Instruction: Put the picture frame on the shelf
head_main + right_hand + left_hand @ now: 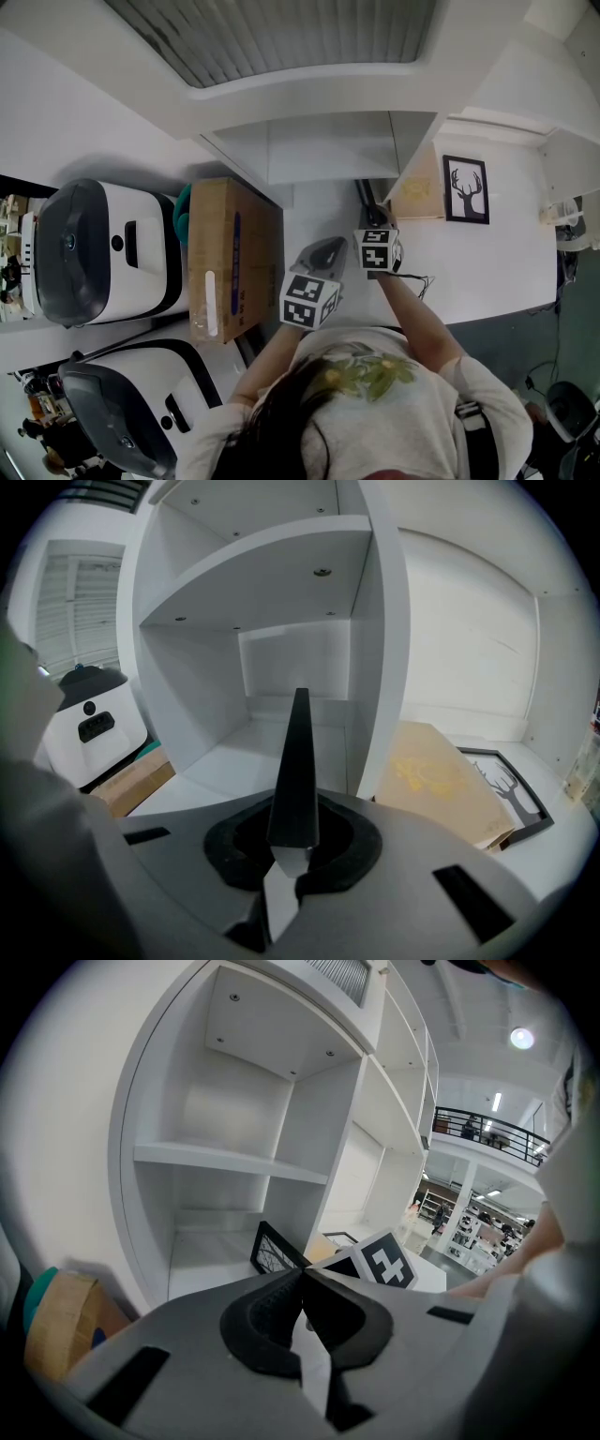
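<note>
Right gripper clamps frame edge-on, upright, likely to slot into shelf bay ahead; left gripper idle, jaws together, empty.

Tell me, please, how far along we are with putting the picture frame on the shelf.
Done: the picture frame is picked up, with the right gripper shut on it, edge-on. In hand: it is held at the mouth of the shelf, in line with the lower compartment, and not yet released. Left: stand it inside and let go. The left gripper is shut and empty.
</note>
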A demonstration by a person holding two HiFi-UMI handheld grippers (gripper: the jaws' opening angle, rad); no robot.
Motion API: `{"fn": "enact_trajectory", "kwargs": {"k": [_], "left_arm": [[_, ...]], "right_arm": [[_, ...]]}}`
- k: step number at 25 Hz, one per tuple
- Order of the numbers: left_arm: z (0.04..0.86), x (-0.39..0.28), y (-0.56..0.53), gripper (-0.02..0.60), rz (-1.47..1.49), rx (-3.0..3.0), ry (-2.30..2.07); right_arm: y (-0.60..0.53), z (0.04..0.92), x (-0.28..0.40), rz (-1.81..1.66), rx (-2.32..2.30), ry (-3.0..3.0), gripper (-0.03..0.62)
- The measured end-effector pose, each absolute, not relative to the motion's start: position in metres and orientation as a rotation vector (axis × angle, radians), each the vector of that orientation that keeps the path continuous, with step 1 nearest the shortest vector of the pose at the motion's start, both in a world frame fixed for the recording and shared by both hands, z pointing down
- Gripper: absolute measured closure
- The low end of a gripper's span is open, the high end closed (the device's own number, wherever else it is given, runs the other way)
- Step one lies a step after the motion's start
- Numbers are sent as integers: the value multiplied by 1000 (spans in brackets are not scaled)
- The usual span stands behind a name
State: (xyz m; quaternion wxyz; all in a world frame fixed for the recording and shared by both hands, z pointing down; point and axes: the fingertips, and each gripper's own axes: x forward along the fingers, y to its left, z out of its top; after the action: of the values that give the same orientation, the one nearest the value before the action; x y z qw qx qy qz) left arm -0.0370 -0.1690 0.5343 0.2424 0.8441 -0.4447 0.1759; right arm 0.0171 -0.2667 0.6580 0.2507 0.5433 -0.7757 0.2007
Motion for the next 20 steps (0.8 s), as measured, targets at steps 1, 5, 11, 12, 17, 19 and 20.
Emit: {"fn": "enact_trajectory", "kwargs": {"k": [1, 5, 11, 12, 17, 19, 20], "left_arm": [[535, -37, -169, 552, 481, 2306, -1215], [534, -38, -169, 552, 476, 2306, -1228], [533, -40, -170, 552, 471, 2302, -1239], [533, -40, -170, 552, 472, 2301, -1241], [533, -41, -171, 552, 474, 2300, -1244], [533, -41, -171, 552, 474, 2299, -1244], [534, -41, -172, 552, 473, 2298, -1244]], "right_arm": [[-268, 657, 17, 541, 1482, -2114, 549], [-271, 655, 17, 529, 1485, -2112, 549], [-276, 654, 15, 520, 1478, -2118, 549], [-277, 653, 15, 519, 1478, -2119, 549], [-282, 653, 14, 527, 1472, -2122, 549], [-284, 653, 14, 528, 1471, -2121, 549], [-285, 653, 14, 529, 1470, -2120, 549]]}}
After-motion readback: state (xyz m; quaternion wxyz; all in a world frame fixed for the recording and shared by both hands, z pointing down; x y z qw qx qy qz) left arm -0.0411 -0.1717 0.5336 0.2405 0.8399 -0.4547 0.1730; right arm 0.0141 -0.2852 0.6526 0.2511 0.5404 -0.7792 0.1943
